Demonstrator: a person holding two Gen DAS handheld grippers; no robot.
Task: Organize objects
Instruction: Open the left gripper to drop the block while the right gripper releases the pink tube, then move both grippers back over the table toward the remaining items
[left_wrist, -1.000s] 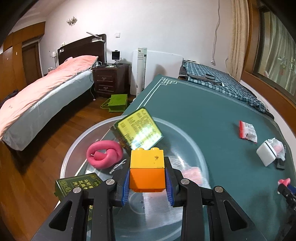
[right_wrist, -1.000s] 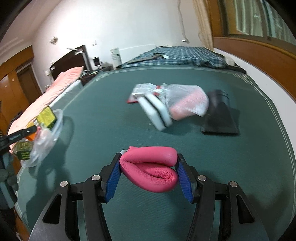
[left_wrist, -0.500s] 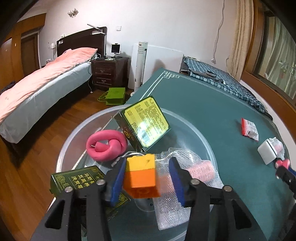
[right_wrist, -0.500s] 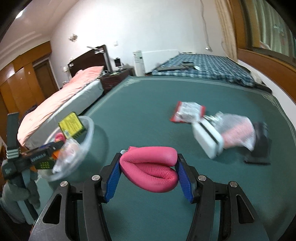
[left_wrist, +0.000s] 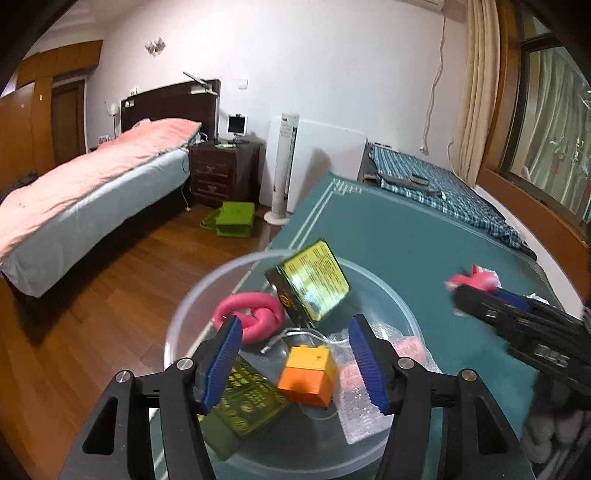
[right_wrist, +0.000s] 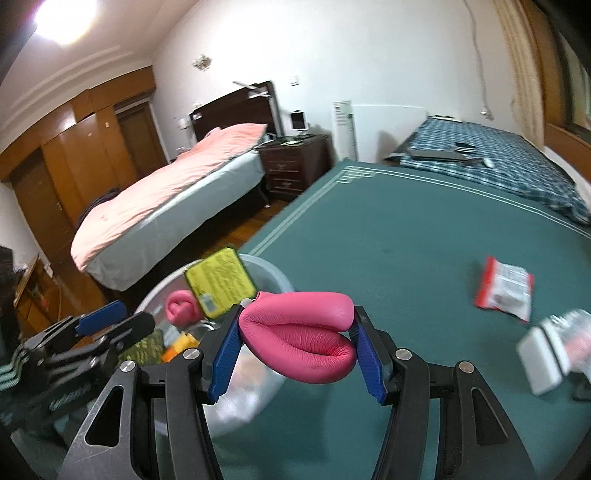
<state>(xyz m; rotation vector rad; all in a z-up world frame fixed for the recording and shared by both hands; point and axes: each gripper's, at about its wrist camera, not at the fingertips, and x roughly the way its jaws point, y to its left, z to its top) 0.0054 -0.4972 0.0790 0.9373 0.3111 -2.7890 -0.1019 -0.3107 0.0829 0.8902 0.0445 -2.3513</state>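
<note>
My left gripper (left_wrist: 295, 356) is open above a clear plastic bowl (left_wrist: 207, 291) at the green table's left edge. An orange and yellow toy block (left_wrist: 308, 373) lies loose in the bowl, below the fingers. Beside it in the bowl are a pink knotted piece (left_wrist: 255, 314), two green boxes (left_wrist: 310, 284) and a bubble-wrapped pink item (left_wrist: 369, 373). My right gripper (right_wrist: 295, 334) is shut on a folded pink soft piece (right_wrist: 301, 332), held above the table just right of the bowl (right_wrist: 266, 266). The left gripper (right_wrist: 99, 321) shows at the left of the right wrist view.
On the green table (right_wrist: 406, 236) to the right lie a red and white packet (right_wrist: 504, 288) and a white box with a plastic bag (right_wrist: 543, 354). A pink-covered bed (left_wrist: 85, 188), a nightstand (left_wrist: 221, 170) and a green bag (left_wrist: 234, 218) on the wooden floor are to the left.
My left gripper opened and let the orange and yellow block drop into the bowl. My right gripper carried the pink piece leftward across the table toward the bowl.
</note>
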